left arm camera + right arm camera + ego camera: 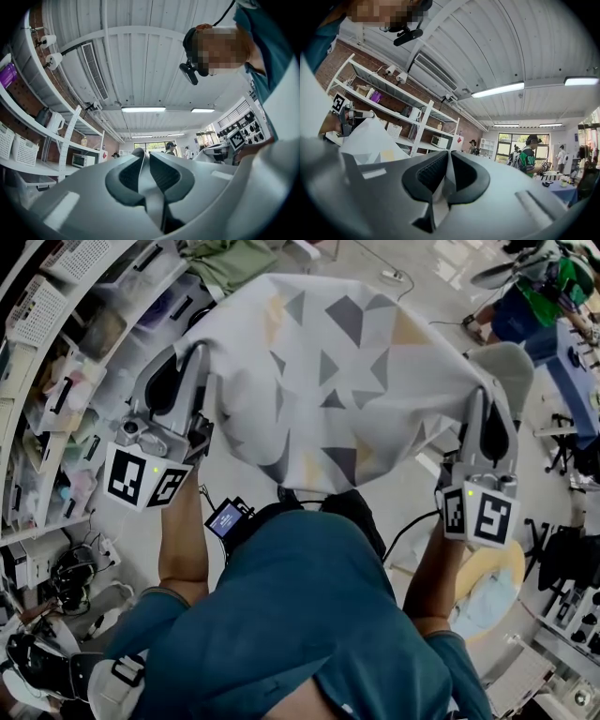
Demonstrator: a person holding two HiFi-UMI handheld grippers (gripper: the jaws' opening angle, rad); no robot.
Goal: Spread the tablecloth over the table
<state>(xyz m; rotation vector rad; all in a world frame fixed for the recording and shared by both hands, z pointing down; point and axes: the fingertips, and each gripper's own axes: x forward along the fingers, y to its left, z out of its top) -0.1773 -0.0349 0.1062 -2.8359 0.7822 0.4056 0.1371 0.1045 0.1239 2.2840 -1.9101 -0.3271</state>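
Observation:
The tablecloth [337, 371], white with grey and yellow triangles, hangs stretched in the air between my two grippers in the head view. My left gripper [200, 357] is shut on its left edge, and a strip of the cloth [151, 197] runs between the dark pads [126, 176] in the left gripper view. My right gripper [484, 397] is shut on the right edge; in the right gripper view white cloth [370, 140] billows to the left and a fold sits pinched between the pads [433, 173]. Both grippers are held up in front of the person. No table shows under the cloth.
White shelving [56, 352] with baskets and boxes runs along the left. A person in green [544, 287] stands at the far right near a blue table. A round yellow seat [492, 582] is on the floor at the lower right. More people [528, 154] stand near the far windows.

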